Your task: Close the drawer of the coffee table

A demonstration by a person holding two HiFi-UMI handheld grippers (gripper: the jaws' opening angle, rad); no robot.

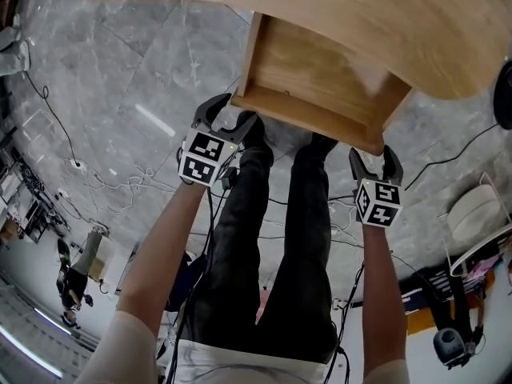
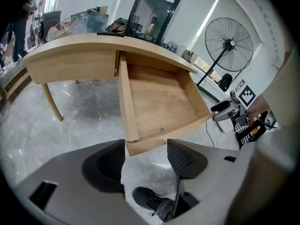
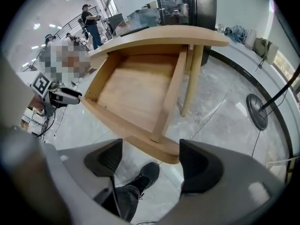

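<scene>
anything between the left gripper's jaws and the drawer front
Nothing: in the left gripper view the open left gripper faces the drawer across bare floor, a shoe below.

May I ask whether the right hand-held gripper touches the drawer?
Cannot tell: in the right gripper view the drawer overlaps the right hand-held gripper; no plain gap or contact.

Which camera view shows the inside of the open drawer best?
The left gripper view: the drawer shows its bottom and walls sharply. The right gripper view shows it from the other corner; in the head view the tabletop covers part.
</scene>
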